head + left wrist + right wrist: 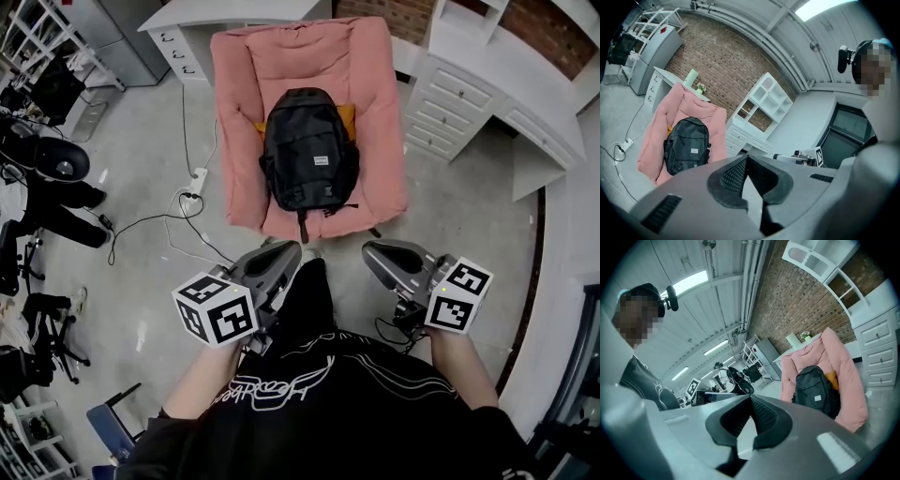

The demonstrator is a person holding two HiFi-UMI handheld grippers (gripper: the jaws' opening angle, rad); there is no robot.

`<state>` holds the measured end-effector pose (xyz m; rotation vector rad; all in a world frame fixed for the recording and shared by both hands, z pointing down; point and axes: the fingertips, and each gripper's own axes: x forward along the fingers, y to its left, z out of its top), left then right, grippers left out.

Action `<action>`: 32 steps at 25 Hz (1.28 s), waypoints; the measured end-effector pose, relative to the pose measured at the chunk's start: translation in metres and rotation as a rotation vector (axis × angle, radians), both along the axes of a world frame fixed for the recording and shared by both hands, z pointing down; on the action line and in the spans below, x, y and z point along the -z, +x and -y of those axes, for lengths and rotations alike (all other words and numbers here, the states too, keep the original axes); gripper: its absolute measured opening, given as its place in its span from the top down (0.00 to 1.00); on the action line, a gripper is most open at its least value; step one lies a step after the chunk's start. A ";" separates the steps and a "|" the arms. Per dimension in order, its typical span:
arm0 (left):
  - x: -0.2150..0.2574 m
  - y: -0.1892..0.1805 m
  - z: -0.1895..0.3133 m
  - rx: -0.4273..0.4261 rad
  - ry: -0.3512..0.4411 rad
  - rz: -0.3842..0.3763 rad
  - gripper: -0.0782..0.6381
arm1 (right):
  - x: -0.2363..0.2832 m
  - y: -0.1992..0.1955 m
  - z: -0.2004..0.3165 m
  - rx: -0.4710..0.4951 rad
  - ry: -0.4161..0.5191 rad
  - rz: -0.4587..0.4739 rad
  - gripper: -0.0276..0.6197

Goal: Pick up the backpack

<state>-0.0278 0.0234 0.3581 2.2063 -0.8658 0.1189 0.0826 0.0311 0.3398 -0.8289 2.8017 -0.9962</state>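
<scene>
Black backpack (309, 150) on a pink armchair (380, 112)
It sits upright on the seat and leans against the backrest. Its front pocket, with a small white label, faces outward, and one strap dangles over the seat's front edge.

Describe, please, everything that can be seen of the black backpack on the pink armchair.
The backpack is black, of what looks like woven synthetic cloth, closed and fairly full. It has a front pocket with a small white label and a dark strap hanging over the seat's front edge. It stands upright on the seat of the pink armchair, leaning on the backrest. An orange thing shows behind its upper corners. Nothing else touches it.
</scene>
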 end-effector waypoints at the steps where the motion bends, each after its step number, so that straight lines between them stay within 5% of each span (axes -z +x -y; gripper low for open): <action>1: -0.003 0.001 0.005 -0.009 -0.006 0.000 0.89 | -0.002 0.001 0.006 -0.006 -0.003 0.000 0.95; 11: -0.036 -0.008 0.100 -0.027 -0.057 0.032 0.88 | -0.033 0.014 0.098 -0.091 -0.043 -0.069 0.95; 23: -0.107 -0.044 0.226 0.043 -0.172 0.101 0.70 | -0.102 0.021 0.215 -0.101 -0.159 -0.195 0.95; 25: -0.120 -0.051 0.245 0.054 -0.191 0.115 0.66 | -0.115 0.021 0.231 -0.093 -0.184 -0.215 0.81; 32: -0.168 -0.075 0.295 0.087 -0.268 0.131 0.57 | -0.156 0.016 0.278 -0.103 -0.232 -0.311 0.72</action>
